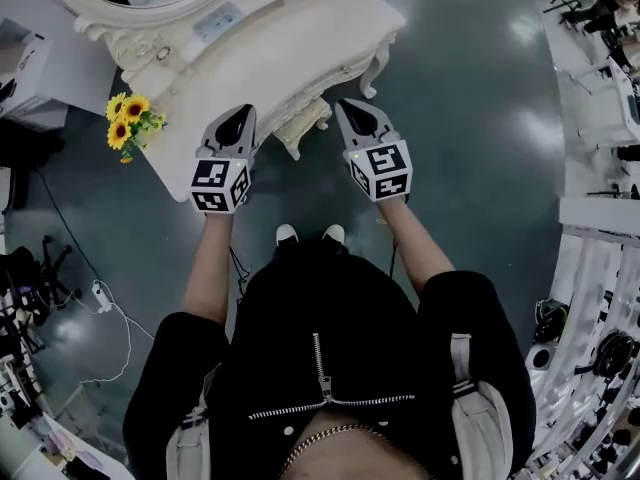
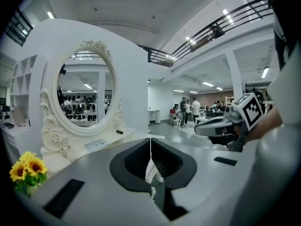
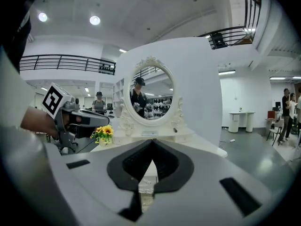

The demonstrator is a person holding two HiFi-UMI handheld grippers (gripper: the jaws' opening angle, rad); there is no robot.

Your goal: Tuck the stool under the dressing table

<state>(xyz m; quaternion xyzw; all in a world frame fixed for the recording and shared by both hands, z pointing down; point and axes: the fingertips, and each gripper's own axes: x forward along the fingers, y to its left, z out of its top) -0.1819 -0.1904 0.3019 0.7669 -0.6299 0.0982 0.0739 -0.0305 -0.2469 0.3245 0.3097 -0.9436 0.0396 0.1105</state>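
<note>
Plainly, the carved cream stool [image 1: 300, 128] is tucked under the scrolled white desk [image 1: 300, 18], its corner seen just ahead of and between the left claw [image 1: 247, 113] and right claw [image 1: 345, 106], both closed on nothing.

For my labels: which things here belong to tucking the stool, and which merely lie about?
Job: dressing table; stool, apparently showing under its edge; left gripper; right gripper.
Lying about: sunflowers; oval mirror; card on the tabletop.
</note>
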